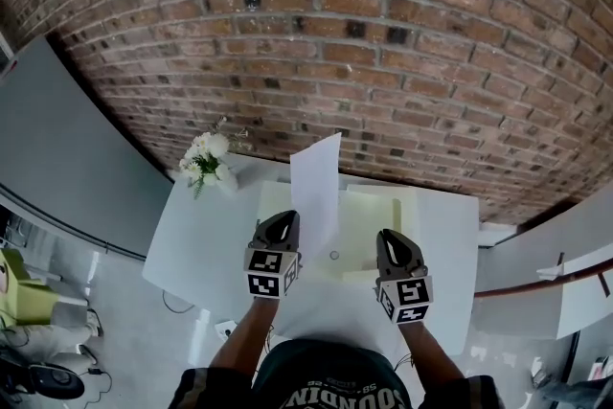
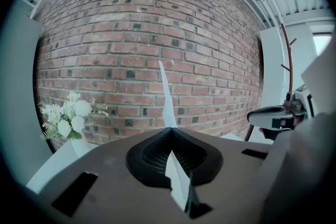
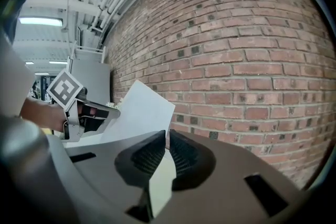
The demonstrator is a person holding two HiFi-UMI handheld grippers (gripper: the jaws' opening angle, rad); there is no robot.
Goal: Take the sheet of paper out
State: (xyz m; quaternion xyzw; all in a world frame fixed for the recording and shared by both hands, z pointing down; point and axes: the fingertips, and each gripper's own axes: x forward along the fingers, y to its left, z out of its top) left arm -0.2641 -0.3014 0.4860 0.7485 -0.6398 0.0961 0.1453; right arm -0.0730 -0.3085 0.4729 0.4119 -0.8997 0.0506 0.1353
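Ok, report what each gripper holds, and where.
Left gripper: white sheet of paper, by its lower edge. Right gripper: seemingly the pale yellow folder, by its near edge.

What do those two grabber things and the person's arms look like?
The left gripper and right gripper are each a dark, rounded shell narrowing to two black fingers with ribbed pads. Behind each sits a cube covered in black-and-white square markers. No cables show. The person wears a dark top with pale lettering.
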